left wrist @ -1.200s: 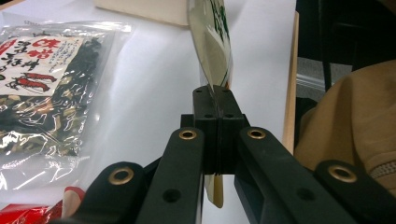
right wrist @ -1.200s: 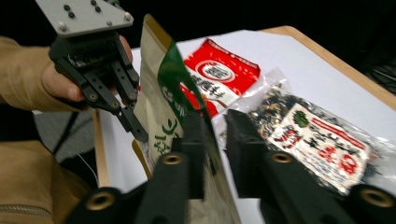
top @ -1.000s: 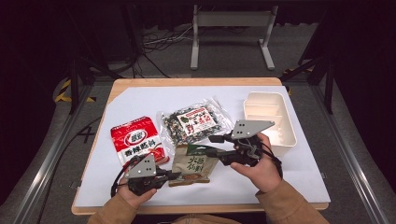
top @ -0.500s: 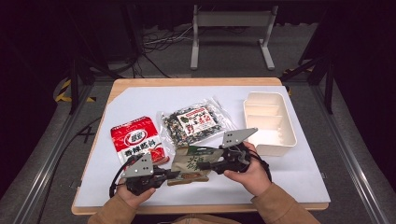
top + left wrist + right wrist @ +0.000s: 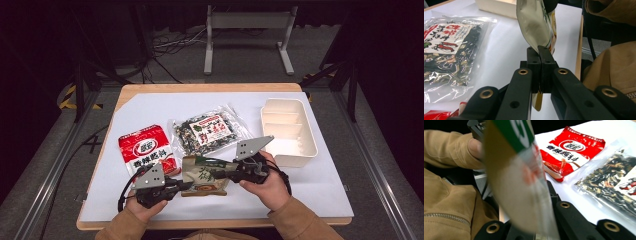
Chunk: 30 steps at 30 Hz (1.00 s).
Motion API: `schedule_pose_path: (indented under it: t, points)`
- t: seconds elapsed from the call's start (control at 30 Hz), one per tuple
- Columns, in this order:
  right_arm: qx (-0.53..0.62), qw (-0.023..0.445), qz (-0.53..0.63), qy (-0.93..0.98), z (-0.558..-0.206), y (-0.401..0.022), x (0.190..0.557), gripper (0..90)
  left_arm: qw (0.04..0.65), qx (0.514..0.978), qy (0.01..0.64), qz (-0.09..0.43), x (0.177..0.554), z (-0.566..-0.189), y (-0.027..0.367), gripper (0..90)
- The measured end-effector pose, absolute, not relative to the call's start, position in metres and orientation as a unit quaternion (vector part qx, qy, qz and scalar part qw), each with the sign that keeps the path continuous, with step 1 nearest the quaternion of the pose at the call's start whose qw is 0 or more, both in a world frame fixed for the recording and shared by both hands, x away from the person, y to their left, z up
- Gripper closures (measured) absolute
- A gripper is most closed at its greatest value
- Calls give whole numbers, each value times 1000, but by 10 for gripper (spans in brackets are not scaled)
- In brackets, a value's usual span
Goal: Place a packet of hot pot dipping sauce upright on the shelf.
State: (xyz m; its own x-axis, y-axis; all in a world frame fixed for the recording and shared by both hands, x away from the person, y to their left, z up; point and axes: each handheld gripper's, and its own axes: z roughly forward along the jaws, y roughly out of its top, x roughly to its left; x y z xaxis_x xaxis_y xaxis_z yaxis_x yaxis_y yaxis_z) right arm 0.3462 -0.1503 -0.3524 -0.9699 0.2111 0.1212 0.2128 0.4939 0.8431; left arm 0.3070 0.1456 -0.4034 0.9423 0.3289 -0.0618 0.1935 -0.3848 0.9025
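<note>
A green and brown snack pouch (image 5: pixel 202 176) sits near the table's front edge, between my two grippers. My left gripper (image 5: pixel 187 186) is shut on its lower left edge. In the left gripper view the black jaws (image 5: pixel 540 53) pinch the pouch (image 5: pixel 536 22), which stands up silvery above them. My right gripper (image 5: pixel 211 171) reaches in from the right. Its jaws have just been closing and are now shut on the pouch's right side. In the right gripper view the pouch (image 5: pixel 516 177) is close and blurred and covers the jaw tips.
A red seasoning packet (image 5: pixel 145 150) lies to the left of the pouch. A clear bag of dark dried mix (image 5: pixel 212 131) lies behind it. A white compartment tray (image 5: pixel 292 150) stands at the right. White sheet (image 5: pixel 150 107) covers the wooden table.
My right gripper has come left and down from beside the tray to the pouch, and its jaws have closed on it. The left gripper has kept still, shut on the pouch.
</note>
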Motion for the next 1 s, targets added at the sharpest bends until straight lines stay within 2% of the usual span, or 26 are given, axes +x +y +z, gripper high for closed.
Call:
schedule_pose_path:
  t: [0.07, 0.17, 0.3, 0.43, 0.63, 1.0]
  points:
    - [-119, -4, -485, -867, -348, -151, 346, 896, 533, 827, 162, 70, 307, -404, 146, 809]
    - [-118, -14, -482, -868, -341, -154, 347, 897, 535, 825, 165, 74, 308, -403, 148, 774]
    - [-121, -37, -477, -870, -328, -164, 351, 898, 526, 828, 174, 84, 309, -405, 149, 663]
    - [-127, -59, -469, -872, -317, -177, 357, 898, 530, 824, 182, 84, 311, -405, 152, 638]
    - [-143, -82, -464, -871, -304, -195, 368, 898, 529, 821, 195, 96, 313, -407, 155, 549]
    - [-161, -104, -458, -868, -291, -214, 383, 897, 537, 811, 210, 99, 316, -409, 163, 506]
